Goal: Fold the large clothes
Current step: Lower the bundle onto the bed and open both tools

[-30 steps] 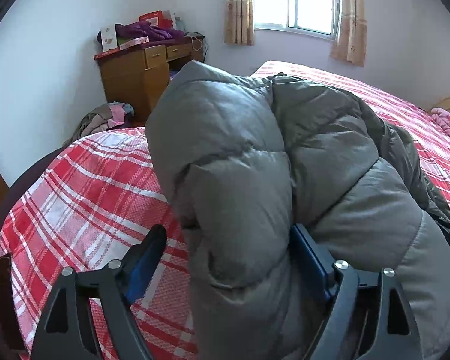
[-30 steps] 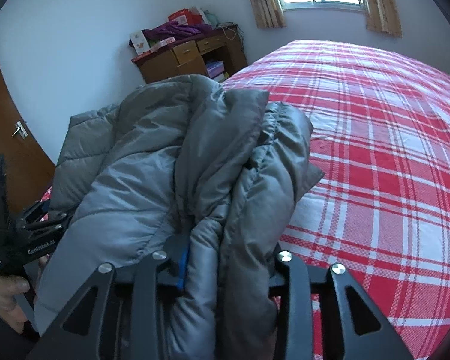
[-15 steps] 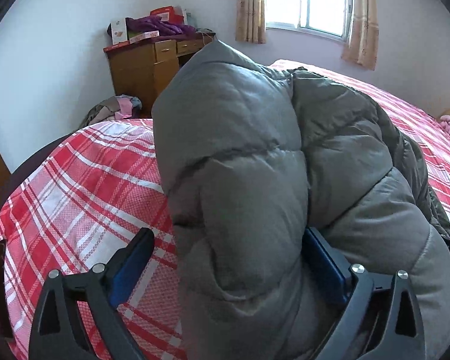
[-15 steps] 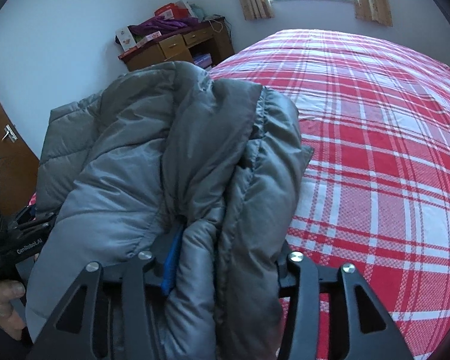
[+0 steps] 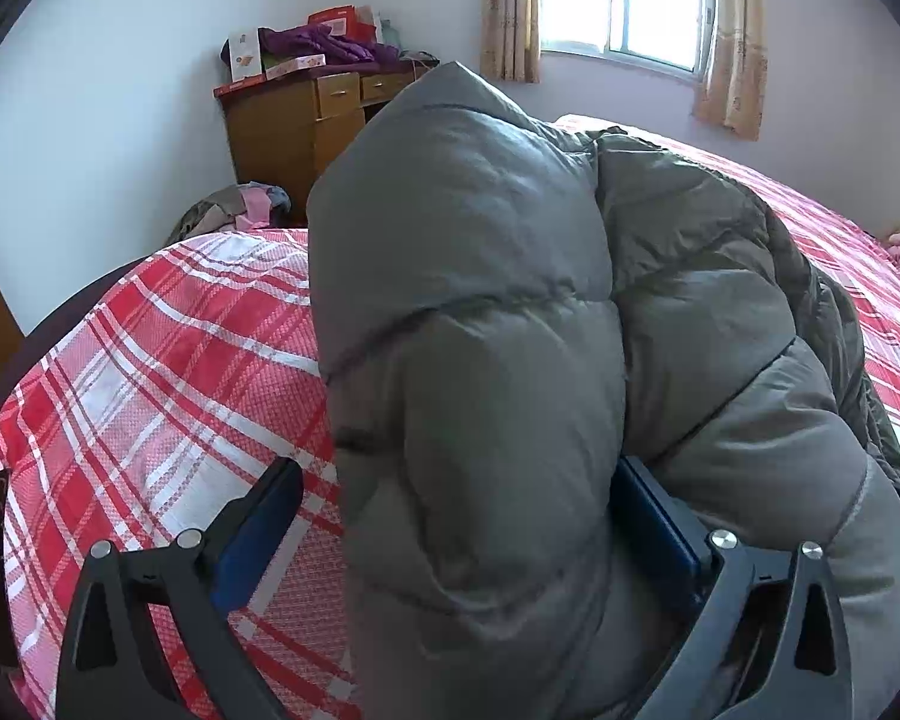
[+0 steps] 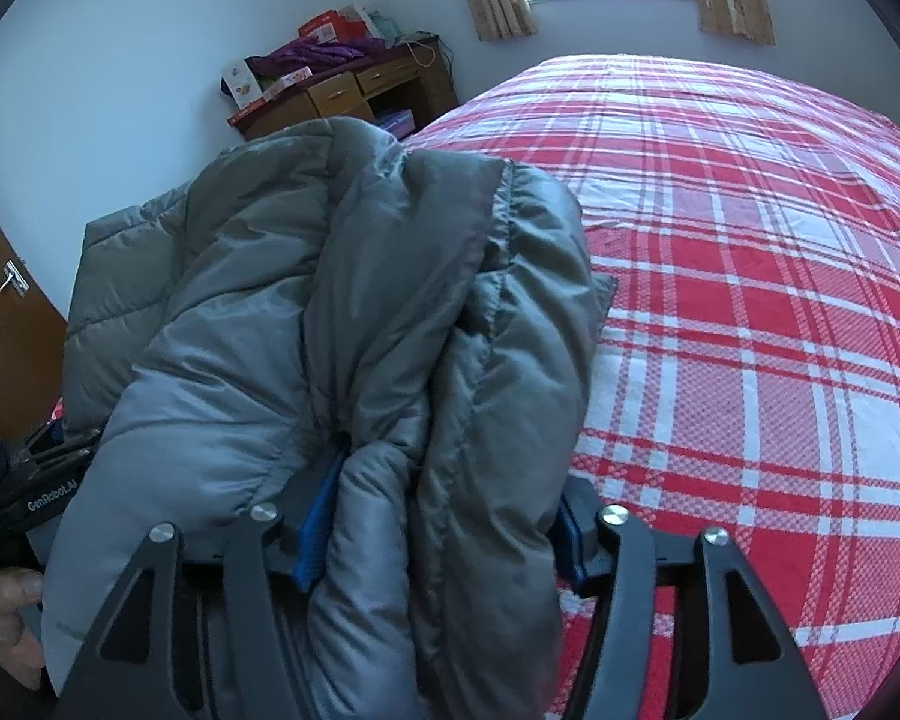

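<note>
I am letting go of the coat (image 5: 510,360). It is a big puffy grey coat, folded into a fat bundle, and it sits on the near edge of the bed (image 6: 750,300) with the red and white checks.

My left claw (image 5: 456,516) is wide open. The coat is between its two blue pads, but the left pad (image 5: 258,534) is clear of it, with bed cover showing in the gap. The right pad is against the coat, so nothing is being squeezed.

My right claw (image 6: 444,534) is opening now. A thick fold of the coat is in between its fingers, and the puffy cloth fills the gap and touches both pads. I think the squeeze is nearly gone.

I think this fold is done and this is the putting-down step. Next I should open the right claw all the way. Then I should pull both claws straight back so they do not drag the bundle and undo it. The coat is puffy, so it may spring open by itself.

I can read "GenRobot.AI" in white letters on the side of the left claw in the right claw's view. The boxes on the desk (image 5: 288,114) have pictures, but I cannot read any words there.
</note>
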